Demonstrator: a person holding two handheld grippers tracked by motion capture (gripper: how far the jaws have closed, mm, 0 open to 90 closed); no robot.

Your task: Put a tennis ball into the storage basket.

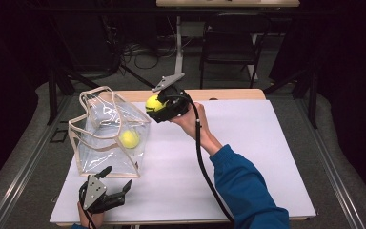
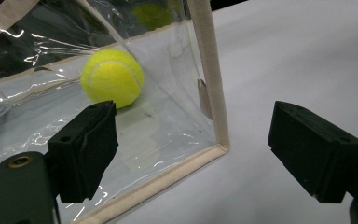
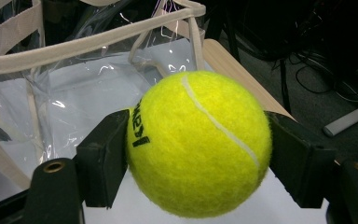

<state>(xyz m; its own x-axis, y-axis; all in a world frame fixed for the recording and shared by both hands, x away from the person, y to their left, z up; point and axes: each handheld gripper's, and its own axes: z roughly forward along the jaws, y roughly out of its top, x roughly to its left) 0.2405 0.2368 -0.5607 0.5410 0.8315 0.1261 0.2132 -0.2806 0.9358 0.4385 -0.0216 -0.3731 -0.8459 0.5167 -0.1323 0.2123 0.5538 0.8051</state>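
Tennis ball (image 3: pixel 198 142): clamped between the jaws of the right gripper (image 1: pixel 164 106), held above the table (image 1: pixel 248 157) just beside the rim of the clear bag (image 1: pixel 108 131). Left gripper (image 1: pixel 116 180): jaws spread, empty, at the bag's near corner. Second ball (image 1: pixel 129 139): inside bag. Risk: soft rim sags or unsteadied bag tips; released ball strikes the edge and rolls away.

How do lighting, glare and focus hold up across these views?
High view: white table cover brightly lit, surroundings nearly black, slightly soft overall. Left gripper view: white glare streaks on the clear bag; the tennis ball inside still sharp. Right gripper view: held tennis ball crisp, with readable print; floor behind is dim.
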